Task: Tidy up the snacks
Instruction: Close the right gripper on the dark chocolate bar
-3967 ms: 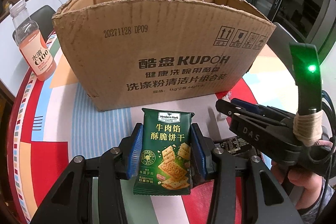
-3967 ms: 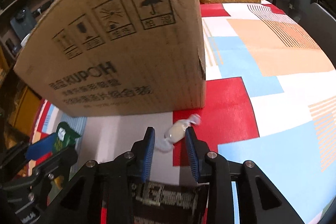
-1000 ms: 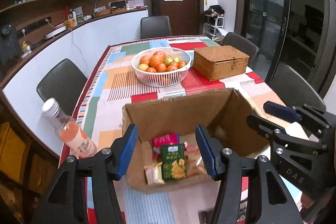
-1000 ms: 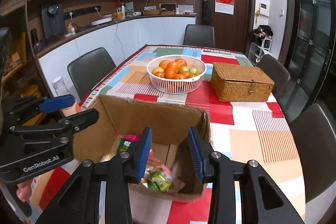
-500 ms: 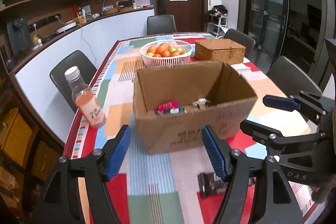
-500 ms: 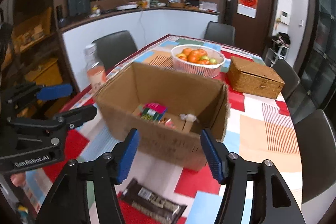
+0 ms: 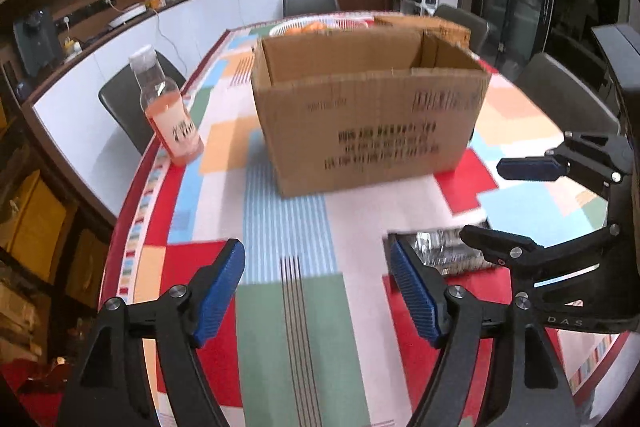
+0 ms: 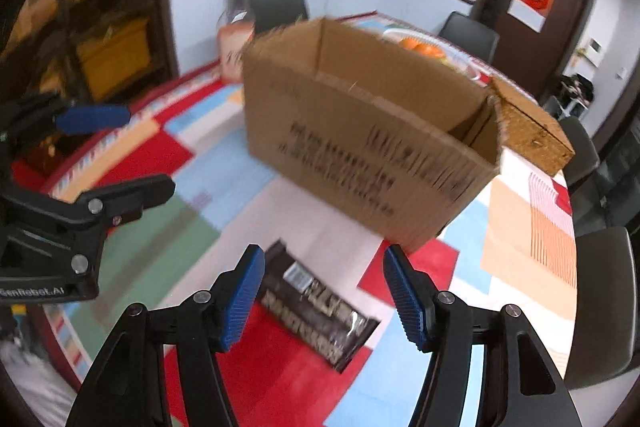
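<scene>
One dark foil snack bar [image 8: 318, 311] lies flat on the table [image 7: 288, 227] before the cardboard box [image 7: 368, 115], close to the near edge. Right gripper [image 8: 324, 297] spread, empty, above it; left gripper [image 7: 316, 291] empty, jaws opening. Risk: pads skidding off the thin, slick wrapper, nudging it toward that edge.

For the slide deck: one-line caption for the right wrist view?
Open right gripper above a dark snack packet before the cardboard box.
</scene>
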`<state>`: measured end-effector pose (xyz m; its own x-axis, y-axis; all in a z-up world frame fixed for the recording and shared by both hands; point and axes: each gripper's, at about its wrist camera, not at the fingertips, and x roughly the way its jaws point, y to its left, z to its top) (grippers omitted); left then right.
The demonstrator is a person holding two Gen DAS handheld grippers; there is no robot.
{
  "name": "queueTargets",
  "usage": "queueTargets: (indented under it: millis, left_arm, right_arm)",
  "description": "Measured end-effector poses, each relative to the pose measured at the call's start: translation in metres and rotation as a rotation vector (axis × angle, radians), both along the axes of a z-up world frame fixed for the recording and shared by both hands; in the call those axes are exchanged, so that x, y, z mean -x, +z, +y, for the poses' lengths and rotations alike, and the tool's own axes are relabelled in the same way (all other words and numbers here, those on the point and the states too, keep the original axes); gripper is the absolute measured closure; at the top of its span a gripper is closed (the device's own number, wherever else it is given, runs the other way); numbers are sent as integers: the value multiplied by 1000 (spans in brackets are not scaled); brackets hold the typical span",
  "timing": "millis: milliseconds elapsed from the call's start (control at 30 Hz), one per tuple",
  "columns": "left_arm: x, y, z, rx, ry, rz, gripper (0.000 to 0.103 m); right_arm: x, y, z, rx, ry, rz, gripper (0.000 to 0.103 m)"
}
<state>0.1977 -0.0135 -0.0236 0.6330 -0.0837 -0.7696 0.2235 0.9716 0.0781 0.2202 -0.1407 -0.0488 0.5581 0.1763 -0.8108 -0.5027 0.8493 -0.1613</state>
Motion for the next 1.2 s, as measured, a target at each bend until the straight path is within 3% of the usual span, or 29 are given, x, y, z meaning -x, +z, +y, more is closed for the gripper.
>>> queueTargets:
  millis: [367, 767, 1200]
  left_arm:
    - [7, -47, -3, -11, 5, 155, 28]
    - [-5, -71, -9, -2, 12, 236, 28]
    - [-34, -74, -5, 28, 58, 249, 28]
  right_arm:
    - [2, -55, 15, 168, 123, 136, 40]
    - [-17, -89, 14, 214, 161, 193, 40]
    - [-53, -89, 5, 94, 91, 226, 40]
